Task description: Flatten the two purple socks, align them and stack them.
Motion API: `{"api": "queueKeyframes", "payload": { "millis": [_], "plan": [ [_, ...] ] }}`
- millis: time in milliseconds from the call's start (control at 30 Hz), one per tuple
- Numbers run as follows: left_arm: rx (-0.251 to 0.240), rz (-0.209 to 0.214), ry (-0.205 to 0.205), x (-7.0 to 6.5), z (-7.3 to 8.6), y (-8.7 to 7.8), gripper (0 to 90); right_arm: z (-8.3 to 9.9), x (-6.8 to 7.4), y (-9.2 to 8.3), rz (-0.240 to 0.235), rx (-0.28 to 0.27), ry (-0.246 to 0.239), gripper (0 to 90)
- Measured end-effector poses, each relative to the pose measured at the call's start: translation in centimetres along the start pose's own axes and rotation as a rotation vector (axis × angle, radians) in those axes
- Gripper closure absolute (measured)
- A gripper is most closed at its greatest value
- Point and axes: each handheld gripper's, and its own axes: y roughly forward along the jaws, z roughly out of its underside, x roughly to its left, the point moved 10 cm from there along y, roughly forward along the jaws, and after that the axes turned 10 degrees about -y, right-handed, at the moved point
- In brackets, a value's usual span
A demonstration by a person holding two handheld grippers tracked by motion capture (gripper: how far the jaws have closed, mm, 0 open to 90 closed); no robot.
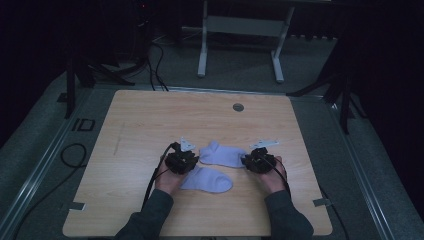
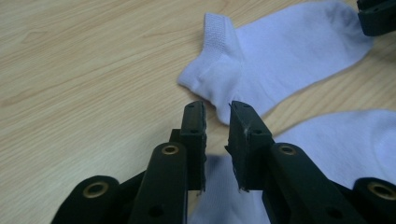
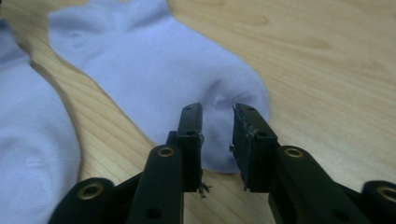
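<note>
Person's sleeves come in at the near table edge, one gripper in each hand. Left gripper sits low at the left end of the near sock; in the left gripper view its jaws stand a narrow gap apart, pale fabric showing between and under them, but I cannot tell whether the pads actually pinch the cloth. Near sock lies flat on the wooden table, toe pointing right, just behind the person's left hand. Right gripper is level with the left one, at the right end of the far sock. In the right gripper view its jaws are slightly parted, straddling the rounded toe of that sock, fabric bunched up between the pads; grip not clear either, cannot tell. Far sock lies just beyond the near one, close beside it with a thin strip of wood between, cuff end toward the left gripper. Cables trail back from both grippers. Farther up the table, a small round grommet near the far edge. Beyond the table, a white frame stand on dark floor.
</note>
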Motion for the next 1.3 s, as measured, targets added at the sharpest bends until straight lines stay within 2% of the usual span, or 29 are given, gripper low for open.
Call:
{"api": "queueKeyframes", "payload": {
  "millis": [200, 533, 600, 800, 1067, 1300],
  "plan": [
    [-0.014, 0.004, -0.039, 0.6, 0.6, -1.8, 72.8, -1.2, 0.2, -0.3, -0.01, -0.029, -0.05, 66.3],
    [-0.014, 0.01, -0.071, 1.3, 2.3, -3.3, 69.9, -2.4, 1.1, 1.0, -0.039, 0.001, -0.119, 60.7],
    [-0.019, 0.009, -0.076, 1.5, 2.6, -3.4, 68.9, -2.8, 1.5, 1.6, -0.05, 0.02, -0.161, 57.3],
    [-0.007, 0.001, -0.085, 2.1, 3.3, -3.5, 67.6, -3.6, 2.5, 2.6, -0.072, 0.039, -0.219, 53.1],
    [-0.001, 0.003, -0.076, 2.2, 4.0, -3.7, 66.6, -4.3, 3.5, 4.1, -0.095, 0.073, -0.239, 49.0],
    [0.015, 0.014, -0.059, 1.8, 4.5, -3.6, 65.2, -4.9, 4.1, 5.0, -0.11, 0.073, -0.254, 48.3]
  ]
}}
